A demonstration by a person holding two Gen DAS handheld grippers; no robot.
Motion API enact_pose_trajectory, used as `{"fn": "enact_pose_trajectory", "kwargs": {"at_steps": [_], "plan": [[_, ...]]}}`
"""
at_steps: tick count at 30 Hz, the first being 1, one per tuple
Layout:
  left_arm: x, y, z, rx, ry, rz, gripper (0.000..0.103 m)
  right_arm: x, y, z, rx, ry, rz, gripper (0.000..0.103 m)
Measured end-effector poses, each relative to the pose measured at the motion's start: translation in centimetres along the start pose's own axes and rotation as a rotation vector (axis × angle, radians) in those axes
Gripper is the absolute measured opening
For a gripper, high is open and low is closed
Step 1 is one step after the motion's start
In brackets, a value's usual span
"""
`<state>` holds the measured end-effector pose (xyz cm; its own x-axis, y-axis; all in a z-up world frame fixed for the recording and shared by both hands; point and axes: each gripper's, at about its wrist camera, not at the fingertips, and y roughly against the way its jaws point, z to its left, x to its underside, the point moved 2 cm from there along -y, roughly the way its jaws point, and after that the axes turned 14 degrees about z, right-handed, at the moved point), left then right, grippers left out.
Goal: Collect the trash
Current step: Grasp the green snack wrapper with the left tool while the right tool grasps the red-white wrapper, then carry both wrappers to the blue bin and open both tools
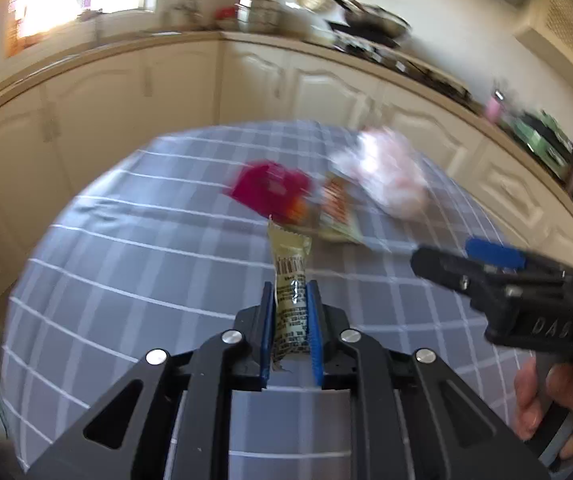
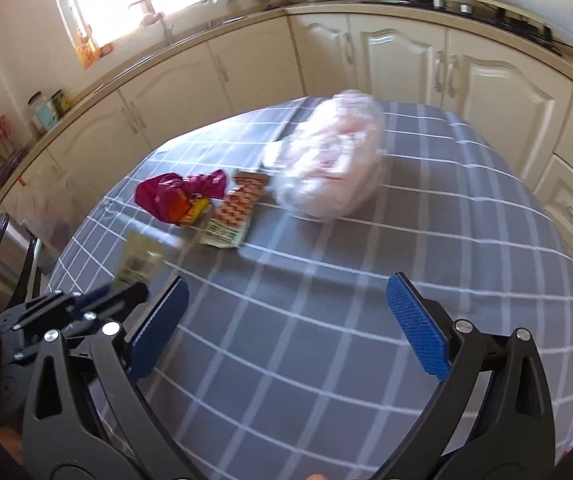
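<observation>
Trash lies scattered on the worktop (image 1: 126,248), which wears a grey checked cloth, and one piece is already off it: seen from the left wrist, a small olive-green wrapper (image 1: 291,280) with a barcode stands upright, pinched between the blue pads of the left gripper (image 1: 291,292), whose fingers (image 1: 267,320) are drawn narrow against it. Beyond it, blurred, sit a crumpled magenta wrapper (image 1: 270,188), a flat red-and-white packet (image 1: 336,208) just beside it, and a pale crumpled plastic bag (image 1: 390,172) further right. The right gripper (image 1: 446,258) reaches in from the right edge above the cloth, a hand (image 1: 554,404) wrapped round its handle. From the right wrist, the right gripper (image 2: 286,320) hovers over bare cloth with its blue-padded fingers (image 2: 416,328) spread wide and nothing between them. Ahead on the worktop (image 2: 446,240) lie the magenta wrapper (image 2: 178,196), the red-and-white packet (image 2: 236,212) touching it, and the plastic bag (image 2: 326,160) just beyond. At the left, the left gripper (image 2: 126,286) holds the olive-green wrapper (image 2: 138,260), smeared by motion. Cream kitchen cabinets (image 2: 406,56) curve behind.
</observation>
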<state>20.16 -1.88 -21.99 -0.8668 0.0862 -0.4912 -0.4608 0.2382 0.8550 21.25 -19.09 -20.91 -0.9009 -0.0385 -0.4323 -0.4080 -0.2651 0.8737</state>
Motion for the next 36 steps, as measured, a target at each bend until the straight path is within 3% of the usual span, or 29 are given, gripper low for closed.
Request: {"fn": "enact_pose_trajectory", "kwargs": {"at_steps": [7,10,11,16,23,27,36], "plan": [[-1.6,0.7,3.8,-0.052,0.114,-0.080,0.015,-3.0,-3.5,2.9,0.010,0.020,0.037,0.072],[-1.7,0.5,4.7,-0.032,0.153,-0.083,0.015,-3.7,-4.7,3.5,0.073,0.015,0.035,0.048],[-1.8,0.5,5.1,-0.028,0.165,-0.086,0.015,-3.8,-4.9,3.7,0.088,0.020,0.030,0.032],[-1.7,0.4,5.5,-0.003,0.181,-0.079,0.015,-2.6,-4.1,4.1,0.062,0.060,0.035,0.019],[-1.2,1.8,4.8,-0.030,0.166,-0.143,0.015,1.6,-0.2,2.1,-0.070,0.016,0.005,0.018],[-0.2,2.9,3.5,0.006,0.159,-0.143,0.015,3.5,2.8,0.6,-0.104,-0.012,-0.042,0.018],[1.4,6.3,-7.0,0.106,-0.015,-0.173,0.015,7.9,10.7,-5.7,-0.138,-0.099,-0.182,0.018]]}}
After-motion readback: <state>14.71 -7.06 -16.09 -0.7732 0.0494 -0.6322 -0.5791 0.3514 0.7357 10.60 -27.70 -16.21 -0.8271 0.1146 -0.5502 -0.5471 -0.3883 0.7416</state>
